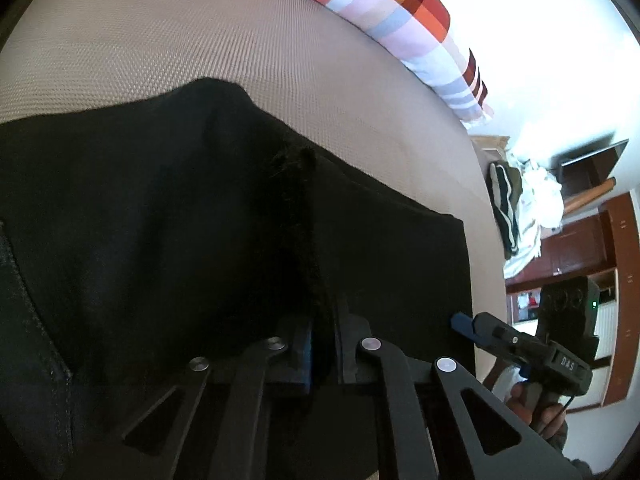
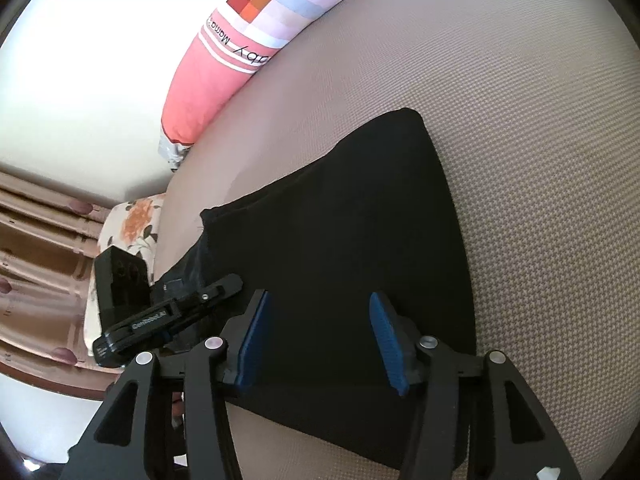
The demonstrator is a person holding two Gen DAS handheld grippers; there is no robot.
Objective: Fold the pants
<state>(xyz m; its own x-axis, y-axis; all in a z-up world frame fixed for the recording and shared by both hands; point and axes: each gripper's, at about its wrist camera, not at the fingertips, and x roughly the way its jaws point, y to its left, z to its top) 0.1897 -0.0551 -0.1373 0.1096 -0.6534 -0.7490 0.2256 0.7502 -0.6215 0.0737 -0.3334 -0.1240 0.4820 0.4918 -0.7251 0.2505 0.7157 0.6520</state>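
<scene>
left tool (image 1: 322,344) clamps a ridge of the black pants (image 2: 340,240); right tool (image 2: 320,340) gapes over their flat edge, ungripped.

beige mesh bed (image 1: 160,52), checked pillow (image 1: 404,12), wooden cabinet (image 1: 576,248)

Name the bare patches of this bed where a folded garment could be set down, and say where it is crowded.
Free: beige mattress between the black pants and the checked pillow, and the strip right of the pants. Crowded: the near edge, where the left gripper pinches the pants and the right gripper stands open over them.
</scene>
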